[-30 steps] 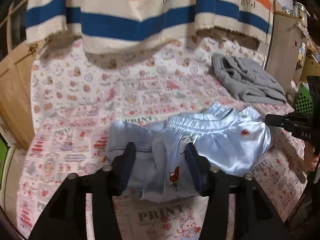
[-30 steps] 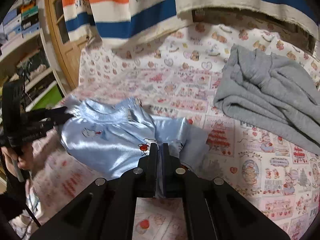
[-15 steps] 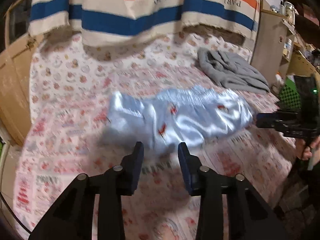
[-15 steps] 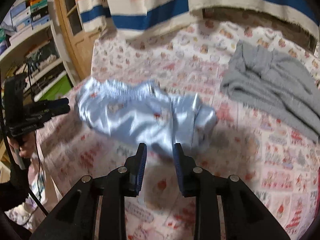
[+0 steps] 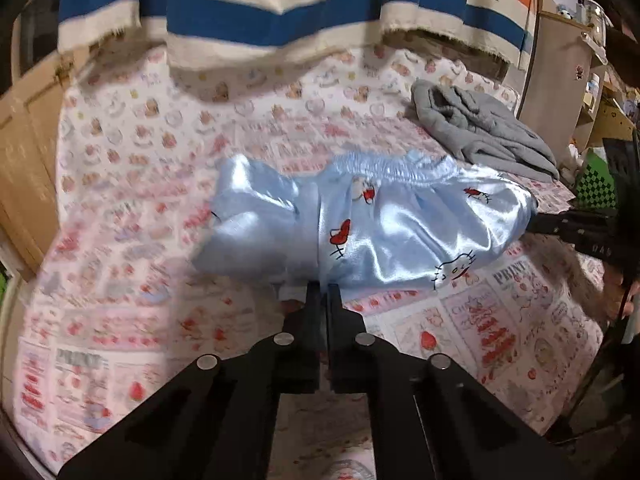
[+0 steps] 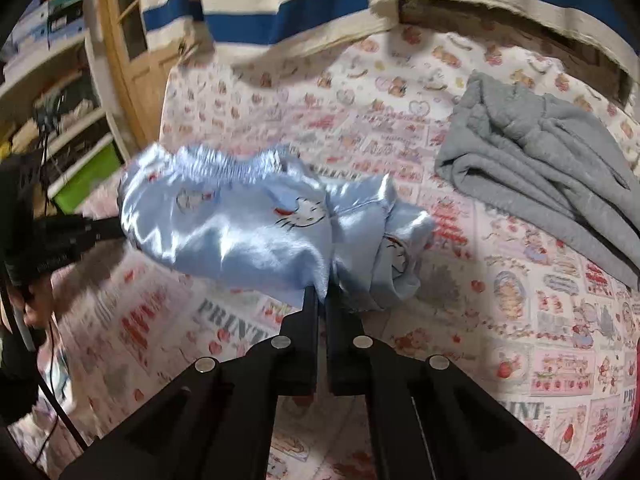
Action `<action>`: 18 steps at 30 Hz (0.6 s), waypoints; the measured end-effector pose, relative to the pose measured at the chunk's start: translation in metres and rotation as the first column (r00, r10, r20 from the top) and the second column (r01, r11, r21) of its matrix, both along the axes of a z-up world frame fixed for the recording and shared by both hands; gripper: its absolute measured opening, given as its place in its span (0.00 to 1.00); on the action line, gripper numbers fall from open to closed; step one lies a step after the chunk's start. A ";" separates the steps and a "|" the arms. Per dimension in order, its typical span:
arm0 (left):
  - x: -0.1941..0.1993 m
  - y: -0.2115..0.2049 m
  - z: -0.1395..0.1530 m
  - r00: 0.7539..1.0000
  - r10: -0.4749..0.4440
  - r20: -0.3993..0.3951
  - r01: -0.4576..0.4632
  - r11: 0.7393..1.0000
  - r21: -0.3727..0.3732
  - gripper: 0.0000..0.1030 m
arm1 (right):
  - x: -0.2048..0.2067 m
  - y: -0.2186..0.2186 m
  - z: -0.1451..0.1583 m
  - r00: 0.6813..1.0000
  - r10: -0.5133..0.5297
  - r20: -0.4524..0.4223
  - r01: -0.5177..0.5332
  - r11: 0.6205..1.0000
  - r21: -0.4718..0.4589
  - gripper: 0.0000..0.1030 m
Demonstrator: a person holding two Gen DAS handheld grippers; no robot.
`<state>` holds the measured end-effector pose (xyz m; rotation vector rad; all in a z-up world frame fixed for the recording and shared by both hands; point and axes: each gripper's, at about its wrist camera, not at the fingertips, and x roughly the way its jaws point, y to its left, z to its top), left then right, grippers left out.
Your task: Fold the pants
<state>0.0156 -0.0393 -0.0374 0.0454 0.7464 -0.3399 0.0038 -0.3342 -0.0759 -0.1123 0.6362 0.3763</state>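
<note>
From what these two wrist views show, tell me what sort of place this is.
Most likely a bedroom at home, not a lab. A bed sheet printed with cartoons covers the surface, a striped blanket hangs behind it, and storage shelves with household clutter stand beside a wooden door.

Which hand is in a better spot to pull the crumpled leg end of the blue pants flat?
Probably right. The right gripper is shut on the blue pants beside the crumpled leg end; the left gripper pinches the hem farther from it.
</note>
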 end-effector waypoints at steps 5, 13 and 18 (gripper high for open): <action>-0.006 0.008 0.018 0.999 0.018 0.052 -0.019 1.000 0.008 0.02 | -0.004 -0.009 0.014 0.997 -0.063 0.048 0.064 0.998 -0.019 0.00; -0.008 0.008 -0.001 1.000 -0.001 0.005 0.001 0.999 0.040 0.07 | -0.005 -0.020 0.000 0.998 -0.061 0.013 0.061 0.998 0.008 0.00; -0.015 0.021 0.010 1.000 0.022 0.017 -0.022 0.999 -0.028 0.44 | -0.006 -0.029 0.012 0.998 -0.064 0.005 0.063 0.994 0.092 0.30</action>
